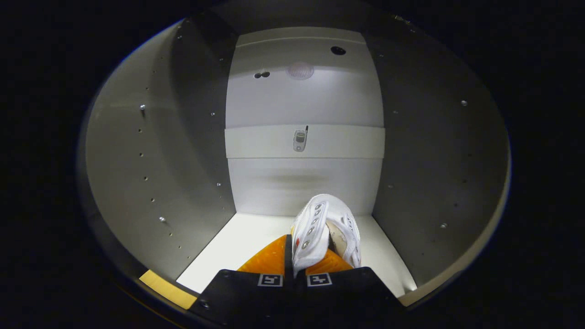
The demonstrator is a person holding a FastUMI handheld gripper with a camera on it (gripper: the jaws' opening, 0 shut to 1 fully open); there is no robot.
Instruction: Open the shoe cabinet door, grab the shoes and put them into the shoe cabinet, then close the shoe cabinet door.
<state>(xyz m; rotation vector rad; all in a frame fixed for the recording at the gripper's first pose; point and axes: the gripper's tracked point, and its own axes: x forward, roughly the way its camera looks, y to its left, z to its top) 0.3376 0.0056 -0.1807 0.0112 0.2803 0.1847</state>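
Reaching into the shoe cabinet (151,151), past its open front. Gripper (295,267): orange fingers (267,260) drawn close together, jaws clenching on the white shoe (324,228). Shoe: pinched by its eyelet flap, metal eyelets facing left, opening gaping toward the right, hanging just above the white cabinet floor (242,242), ahead of the fingers and short of the back wall. Back panel (304,105): white, crossed by a horizontal rail (256,142), carrying a small grey fitting (300,139) at its middle. Above the rail: round frosted light (300,70), dark hole (338,50). Grey side walls lined with rows of peg holes. Yellow tape strip (167,289) lying along the front edge.
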